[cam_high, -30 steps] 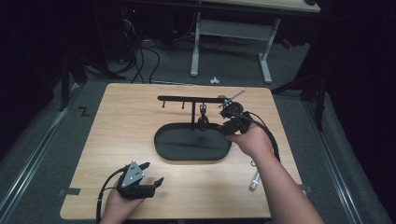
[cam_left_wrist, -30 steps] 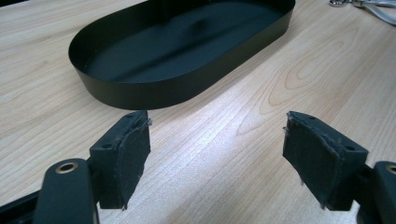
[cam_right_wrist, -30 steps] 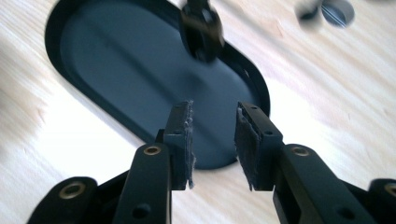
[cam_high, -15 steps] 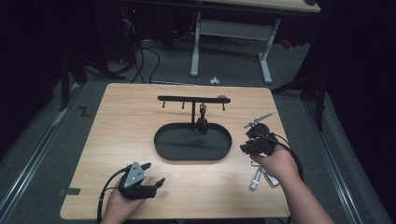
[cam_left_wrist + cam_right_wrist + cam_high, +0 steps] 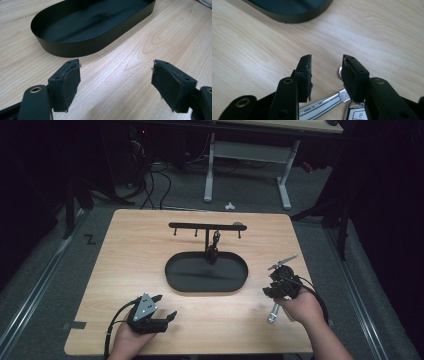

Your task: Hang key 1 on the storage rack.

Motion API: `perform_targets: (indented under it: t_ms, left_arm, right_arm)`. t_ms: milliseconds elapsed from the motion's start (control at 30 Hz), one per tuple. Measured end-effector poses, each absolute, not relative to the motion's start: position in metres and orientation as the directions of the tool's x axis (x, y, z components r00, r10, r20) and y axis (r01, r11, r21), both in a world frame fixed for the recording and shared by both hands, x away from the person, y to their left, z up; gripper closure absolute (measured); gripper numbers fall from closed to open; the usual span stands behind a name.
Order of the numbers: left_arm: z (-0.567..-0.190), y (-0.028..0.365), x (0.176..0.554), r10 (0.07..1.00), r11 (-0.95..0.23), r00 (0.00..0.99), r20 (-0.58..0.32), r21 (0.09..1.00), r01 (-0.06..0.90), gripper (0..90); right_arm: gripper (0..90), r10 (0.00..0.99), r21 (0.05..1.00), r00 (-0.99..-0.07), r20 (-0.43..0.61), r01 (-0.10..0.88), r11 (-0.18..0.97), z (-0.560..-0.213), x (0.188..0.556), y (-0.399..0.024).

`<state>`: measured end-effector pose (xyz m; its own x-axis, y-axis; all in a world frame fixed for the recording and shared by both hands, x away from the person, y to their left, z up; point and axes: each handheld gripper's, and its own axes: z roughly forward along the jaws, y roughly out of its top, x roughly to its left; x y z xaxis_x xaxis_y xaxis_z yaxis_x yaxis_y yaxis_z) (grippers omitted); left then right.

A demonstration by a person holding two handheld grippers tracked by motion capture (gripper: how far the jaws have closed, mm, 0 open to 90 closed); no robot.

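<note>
A black stand (image 5: 205,225) with hooks rises behind a black oval tray (image 5: 200,290); a dark key bunch (image 5: 213,251) hangs from it over the tray. A silver key (image 5: 274,312) with a fob lies on the table at the right. My right gripper (image 5: 268,292) hovers just above it. In the right gripper view the key blade (image 5: 324,106) and fob (image 5: 358,115) lie under the right gripper (image 5: 327,70), whose jaws have just been opening, with nothing pressed between the pads. My left gripper (image 5: 166,306) rests open near the front left, with bare table between its jaws (image 5: 116,77).
The tray's wall (image 5: 75,47) stands just ahead of the left gripper, and its edge (image 5: 294,17) lies ahead of the right one. A white desk frame (image 5: 245,155) and cables stand on the floor beyond the table.
My right gripper has left the stand and come right and down toward the table's front, ending over the silver key. The left gripper has kept still.
</note>
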<state>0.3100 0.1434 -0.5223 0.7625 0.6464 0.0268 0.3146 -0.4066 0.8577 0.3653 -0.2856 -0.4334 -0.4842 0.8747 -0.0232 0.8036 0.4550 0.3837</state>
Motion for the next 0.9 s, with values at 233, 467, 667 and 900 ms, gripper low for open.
perform_targets:
  t_ms: [233, 467, 667, 900]
  left_arm:
    - [-0.522, 0.144, 0.311, 0.647, -0.407, 0.762, 0.027, 0.857, 0.315, 23.5]
    - [-0.523, 0.143, 0.31, 0.646, -0.41, 0.763, 0.027, 0.856, 0.316, 23.6]
    - [-0.522, 0.144, 0.31, 0.647, -0.41, 0.762, 0.028, 0.855, 0.317, 23.6]
    - [-0.523, 0.145, 0.311, 0.646, -0.408, 0.763, 0.024, 0.856, 0.319, 23.6]
  right_arm:
    - [55.2, 0.89, 0.33, -0.455, -0.033, 0.836, 0.44, -0.459, 0.369, -0.303]
    - [47.4, 0.902, 0.296, -0.43, -0.047, 0.856, 0.423, -0.474, 0.377, -0.316]
    - [43.4, 0.893, 0.244, -0.447, -0.059, 0.861, 0.447, -0.487, 0.385, -0.316]
    - [47.8, 0.9, 0.236, -0.436, -0.019, 0.873, 0.427, -0.491, 0.389, -0.319]
